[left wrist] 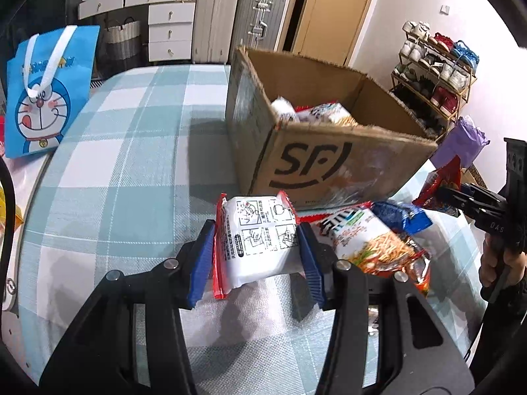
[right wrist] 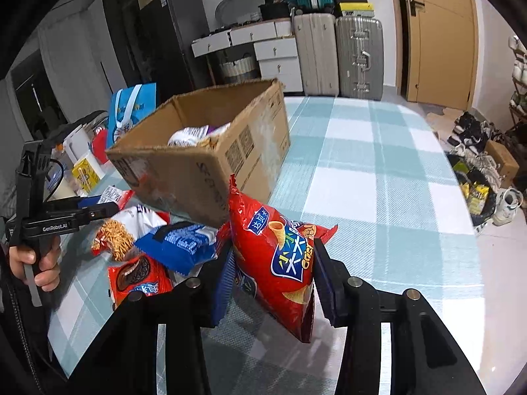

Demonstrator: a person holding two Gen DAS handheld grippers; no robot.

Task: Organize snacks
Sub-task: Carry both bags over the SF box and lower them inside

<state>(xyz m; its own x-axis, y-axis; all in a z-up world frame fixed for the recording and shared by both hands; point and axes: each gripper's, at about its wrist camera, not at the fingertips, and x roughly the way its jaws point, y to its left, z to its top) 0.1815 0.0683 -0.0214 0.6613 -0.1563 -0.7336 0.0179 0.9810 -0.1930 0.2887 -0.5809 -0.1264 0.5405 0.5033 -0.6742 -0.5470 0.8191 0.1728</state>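
Note:
My left gripper (left wrist: 255, 256) is shut on a white snack packet with red edges (left wrist: 257, 240), held just in front of the open cardboard box (left wrist: 316, 164). My right gripper (right wrist: 273, 276) is shut on a red bag of corn crisps (right wrist: 280, 256), held above the table beside the box (right wrist: 197, 171). The box holds a few packets (left wrist: 322, 112). On the table lie a noodle-snack bag (left wrist: 375, 247), a blue packet (left wrist: 402, 217) and, in the right wrist view, a red cookie packet (right wrist: 138, 276). The right gripper with its red bag also shows in the left wrist view (left wrist: 461, 197).
A blue cartoon tote bag (left wrist: 49, 92) stands at the table's left edge. The checked tablecloth (left wrist: 131, 151) covers the table. Suitcases (right wrist: 339, 52), white drawers, a door and a shoe rack (left wrist: 434, 75) stand beyond. Bottles and boxes (right wrist: 82, 164) sit behind the box.

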